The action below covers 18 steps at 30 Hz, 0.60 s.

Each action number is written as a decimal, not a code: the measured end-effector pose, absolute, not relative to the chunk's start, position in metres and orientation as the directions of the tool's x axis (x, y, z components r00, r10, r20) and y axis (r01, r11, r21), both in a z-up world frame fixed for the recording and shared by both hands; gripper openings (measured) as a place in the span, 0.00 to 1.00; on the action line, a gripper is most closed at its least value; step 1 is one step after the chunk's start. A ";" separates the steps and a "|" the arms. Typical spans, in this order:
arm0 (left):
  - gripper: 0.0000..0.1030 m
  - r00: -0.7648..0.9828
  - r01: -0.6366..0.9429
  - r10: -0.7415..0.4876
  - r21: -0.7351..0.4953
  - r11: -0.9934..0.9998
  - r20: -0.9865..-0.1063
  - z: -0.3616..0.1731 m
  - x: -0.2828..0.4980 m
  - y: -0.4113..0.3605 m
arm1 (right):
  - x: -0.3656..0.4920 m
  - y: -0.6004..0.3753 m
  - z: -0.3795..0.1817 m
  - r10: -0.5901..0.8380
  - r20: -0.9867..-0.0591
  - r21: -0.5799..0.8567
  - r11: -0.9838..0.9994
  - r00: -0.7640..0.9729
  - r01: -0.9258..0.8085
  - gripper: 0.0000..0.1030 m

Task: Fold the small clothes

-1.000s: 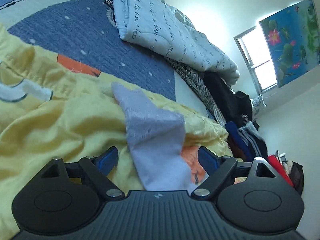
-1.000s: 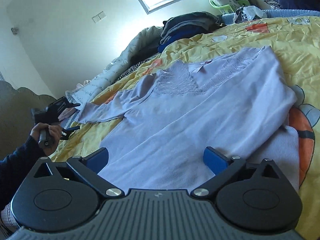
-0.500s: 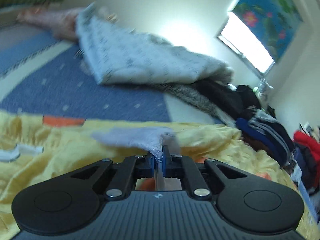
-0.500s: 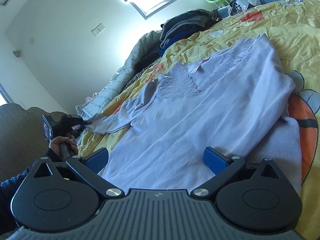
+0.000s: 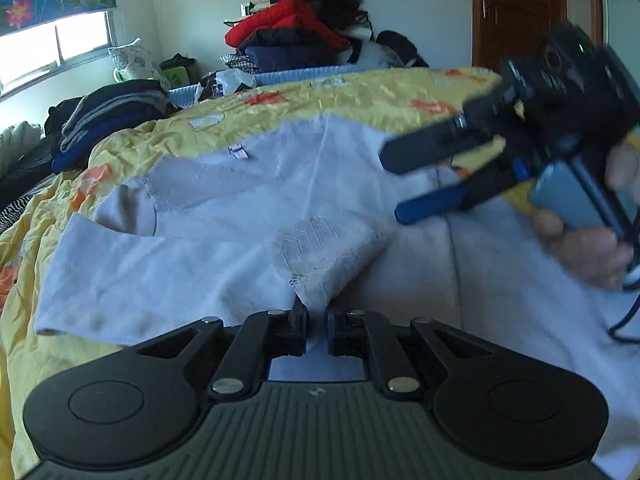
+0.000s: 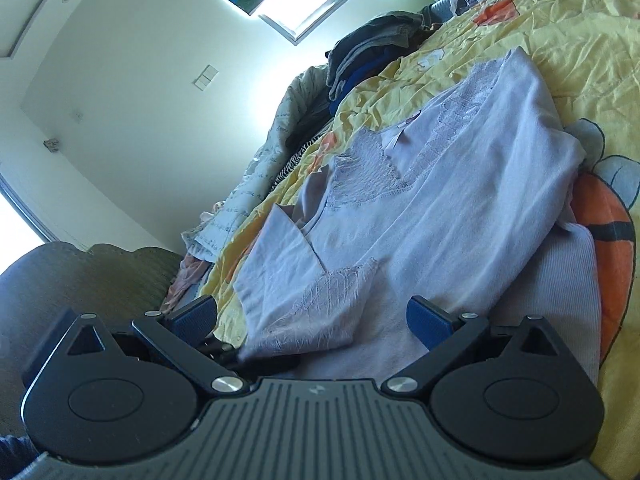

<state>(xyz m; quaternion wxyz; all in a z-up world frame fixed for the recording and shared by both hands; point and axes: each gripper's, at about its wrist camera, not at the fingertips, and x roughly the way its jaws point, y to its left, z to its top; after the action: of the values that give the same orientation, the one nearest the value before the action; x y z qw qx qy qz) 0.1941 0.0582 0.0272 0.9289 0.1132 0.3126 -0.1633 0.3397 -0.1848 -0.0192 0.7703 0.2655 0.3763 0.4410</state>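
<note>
A lavender sweater (image 5: pixel 224 208) lies spread on the yellow bedsheet (image 5: pixel 360 96), neckline away from me. My left gripper (image 5: pixel 316 320) is shut on the lacy cuff of its sleeve (image 5: pixel 332 252), which is drawn across the sweater's body. In the right wrist view the same sleeve (image 6: pixel 320 304) lies doubled over the sweater (image 6: pixel 460 200). My right gripper (image 6: pixel 310 314) stands open just above the cloth, with nothing pinched. The left wrist view shows the right gripper (image 5: pixel 394 186) at right, open, held by a hand (image 5: pixel 592 248).
Stacks of folded dark clothes (image 5: pixel 112 116) and a pile topped with a red jacket (image 5: pixel 288 24) sit past the bed's far side. A pale printed quilt (image 6: pixel 256 184) lies bunched beside the sheet. A wooden door (image 5: pixel 520 12) stands at the back right.
The left gripper closed on the sleeve cuff, rolled over and swept it across onto the sweater's body, close to the right gripper. The right gripper barely shifted and stayed open.
</note>
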 end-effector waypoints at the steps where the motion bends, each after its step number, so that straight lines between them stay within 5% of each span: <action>1: 0.11 0.750 0.372 -0.229 0.109 0.922 -0.621 0.029 0.192 0.060 | 0.340 -0.185 -0.019 0.881 -0.345 0.746 0.467 0.324 -0.475 1.00; 5: 0.19 0.763 0.352 -0.267 0.032 0.935 -0.589 0.045 0.177 0.075 | 0.346 -0.181 -0.015 0.868 -0.393 0.764 0.492 0.304 -0.416 1.00; 6: 0.28 0.779 0.353 -0.275 0.031 0.935 -0.564 0.049 0.169 0.076 | 0.350 -0.179 -0.014 0.868 -0.406 0.782 0.492 0.287 -0.382 1.00; 9: 0.96 0.811 0.376 -0.301 0.053 0.925 -0.501 0.055 0.156 0.069 | 0.362 -0.178 -0.013 0.877 -0.412 0.837 0.471 0.247 -0.277 1.00; 13: 0.98 0.793 0.391 -0.365 -0.051 0.919 -0.488 0.056 0.166 0.071 | 0.364 -0.182 -0.018 0.886 -0.393 0.876 0.442 0.247 -0.193 1.00; 18: 0.97 0.724 0.214 -0.457 -0.462 0.861 -0.517 0.042 0.216 0.105 | 0.361 -0.192 -0.021 0.893 -0.353 0.910 0.397 0.280 -0.119 1.00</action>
<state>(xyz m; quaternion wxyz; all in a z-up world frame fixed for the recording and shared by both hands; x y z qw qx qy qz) 0.2156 0.1045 0.0421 0.9090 -0.1884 0.3227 -0.1844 0.3611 -0.1925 -0.0208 0.6883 0.4078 0.4743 0.3675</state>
